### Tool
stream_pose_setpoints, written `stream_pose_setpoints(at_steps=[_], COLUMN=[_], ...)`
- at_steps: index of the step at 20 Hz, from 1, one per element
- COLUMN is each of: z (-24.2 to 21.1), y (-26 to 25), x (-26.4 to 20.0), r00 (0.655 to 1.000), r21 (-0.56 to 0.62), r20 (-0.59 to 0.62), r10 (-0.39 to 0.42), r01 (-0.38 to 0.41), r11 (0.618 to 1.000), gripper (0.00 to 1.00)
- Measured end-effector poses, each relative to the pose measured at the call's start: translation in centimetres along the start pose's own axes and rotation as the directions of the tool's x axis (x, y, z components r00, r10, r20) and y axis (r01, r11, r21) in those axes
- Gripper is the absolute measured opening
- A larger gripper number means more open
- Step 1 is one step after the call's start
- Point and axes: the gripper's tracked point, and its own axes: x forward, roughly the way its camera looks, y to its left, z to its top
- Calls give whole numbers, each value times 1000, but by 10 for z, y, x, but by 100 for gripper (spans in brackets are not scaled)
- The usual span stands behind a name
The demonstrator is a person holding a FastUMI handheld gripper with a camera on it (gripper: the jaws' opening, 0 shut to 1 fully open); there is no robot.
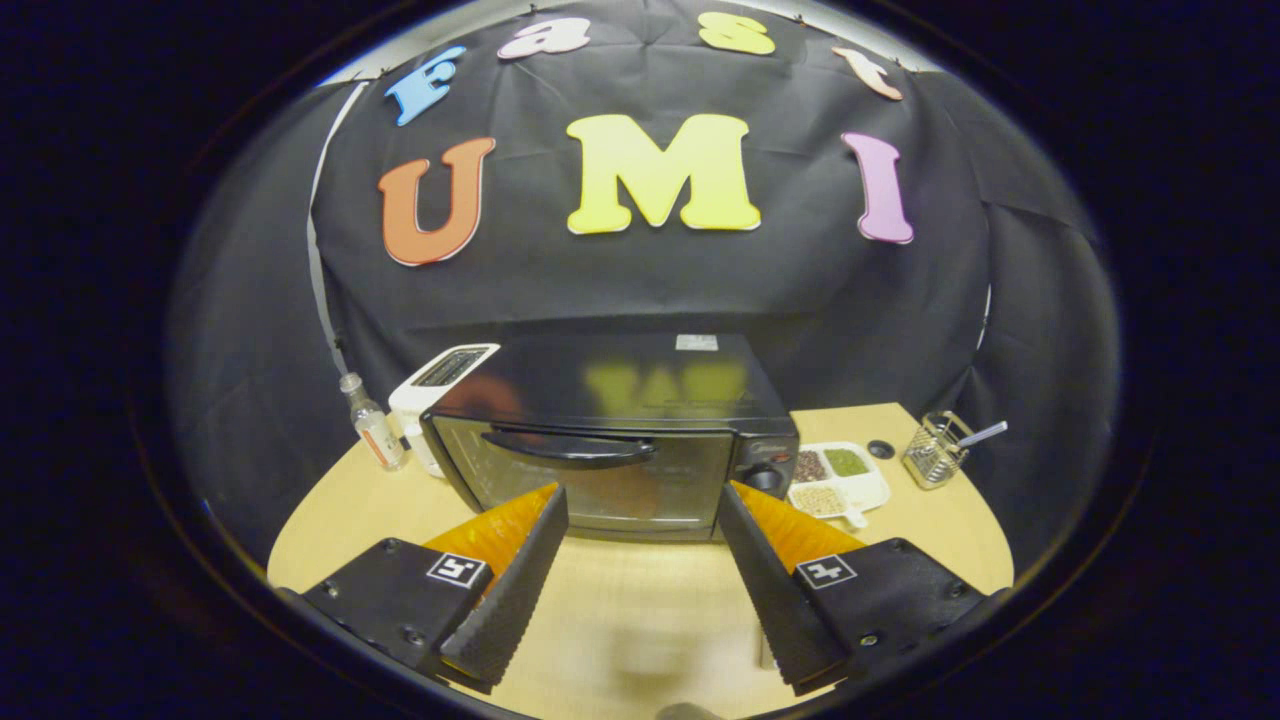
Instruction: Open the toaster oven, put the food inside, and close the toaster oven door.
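A black toaster oven [610, 440] stands on the wooden table [640, 620], beyond my fingers, with its glass door shut. Its curved black handle [575, 447] runs across the top of the door. Knobs [765, 478] sit at the oven's right end. My gripper [640, 500] is open, fingers spread wide, and the gap between them holds nothing. The fingertips point at the lower part of the door, a short way in front of it. I cannot pick out the food for the oven apart from the tray of grains at the right.
A white toaster [440, 385] and a small clear bottle [375, 425] stand left of the oven. Right of it lie a white divided tray [840, 480] with grains, a small dark disc [881, 449] and a wire holder [935, 450] with a utensil.
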Motion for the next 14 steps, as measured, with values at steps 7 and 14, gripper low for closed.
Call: stream_pose_setpoints(at_steps=[7, 14], z=[81, 165], y=[-87, -158], x=[-105, -215], r00=[976, 916], r21=[-29, 2], r20=[195, 398], r10=[-94, -46], r01=[101, 50], r11=[994, 999], gripper=[98, 98])
